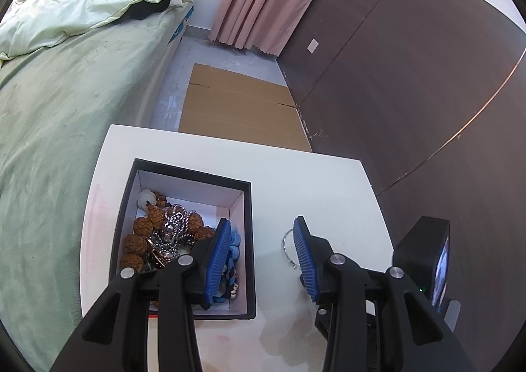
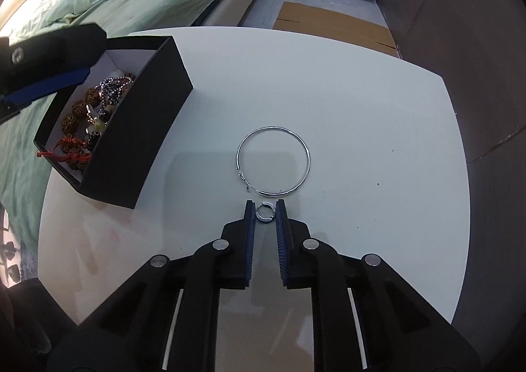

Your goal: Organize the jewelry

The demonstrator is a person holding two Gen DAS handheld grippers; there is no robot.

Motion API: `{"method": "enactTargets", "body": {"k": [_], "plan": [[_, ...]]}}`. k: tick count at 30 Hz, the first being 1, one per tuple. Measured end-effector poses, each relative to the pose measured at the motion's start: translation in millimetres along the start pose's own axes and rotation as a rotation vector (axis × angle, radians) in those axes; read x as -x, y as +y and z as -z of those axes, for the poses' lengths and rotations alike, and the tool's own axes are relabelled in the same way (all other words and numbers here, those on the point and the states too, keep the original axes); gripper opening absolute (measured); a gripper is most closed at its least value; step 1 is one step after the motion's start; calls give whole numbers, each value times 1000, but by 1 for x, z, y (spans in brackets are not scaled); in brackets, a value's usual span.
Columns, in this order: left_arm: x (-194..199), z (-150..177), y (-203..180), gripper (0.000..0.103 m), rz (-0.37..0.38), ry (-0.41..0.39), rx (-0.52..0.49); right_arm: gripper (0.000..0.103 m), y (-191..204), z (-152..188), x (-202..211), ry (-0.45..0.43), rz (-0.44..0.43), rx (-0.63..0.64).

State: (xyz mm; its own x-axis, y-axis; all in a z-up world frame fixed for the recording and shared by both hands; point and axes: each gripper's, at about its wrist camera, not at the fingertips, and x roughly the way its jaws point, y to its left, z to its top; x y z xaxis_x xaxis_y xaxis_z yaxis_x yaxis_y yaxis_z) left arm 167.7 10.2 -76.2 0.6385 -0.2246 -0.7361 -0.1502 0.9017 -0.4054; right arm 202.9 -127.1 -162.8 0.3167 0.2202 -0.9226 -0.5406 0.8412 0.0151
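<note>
The right tongs (image 2: 265,207) point steeply down at a white bench (image 2: 361,102), their jaws narrowed around a small silver ring (image 2: 265,211). The ring lies between the blue pads; whether they press it yet cannot be told. Just beyond the ring lies a large thin silver hoop (image 2: 273,161), nearly touching it. A black box (image 2: 138,141) heaped with beads and chains sits well to the left of the ring. The left tongs (image 1: 261,253) hover open and empty beside the box's near right wall.

Likely risks: the small, slick ring could flip or squirt out as the pads close, or the tips could nudge the hoop.

In the left view, one finger hides most of the hoop and the ring is not visible. The box's contents are tangled and hard to tell apart.
</note>
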Motion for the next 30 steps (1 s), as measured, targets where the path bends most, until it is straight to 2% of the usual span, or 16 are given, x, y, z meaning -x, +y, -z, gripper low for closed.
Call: {"method": "enactTargets", "body": {"k": [3, 15, 23, 30], "plan": [[-5, 2, -5, 37, -4, 8, -14, 13, -8, 0, 4, -3, 10, -29], [-35, 9, -52, 37, 13, 47, -134, 13, -76, 1, 32, -57, -57, -225], [-65, 20, -76, 37, 12, 123, -212, 13, -103, 9, 47, -77, -75, -303], [-95, 32, -91, 36, -34, 155, -296, 13, -115, 12, 49, -78, -76, -333]]}}
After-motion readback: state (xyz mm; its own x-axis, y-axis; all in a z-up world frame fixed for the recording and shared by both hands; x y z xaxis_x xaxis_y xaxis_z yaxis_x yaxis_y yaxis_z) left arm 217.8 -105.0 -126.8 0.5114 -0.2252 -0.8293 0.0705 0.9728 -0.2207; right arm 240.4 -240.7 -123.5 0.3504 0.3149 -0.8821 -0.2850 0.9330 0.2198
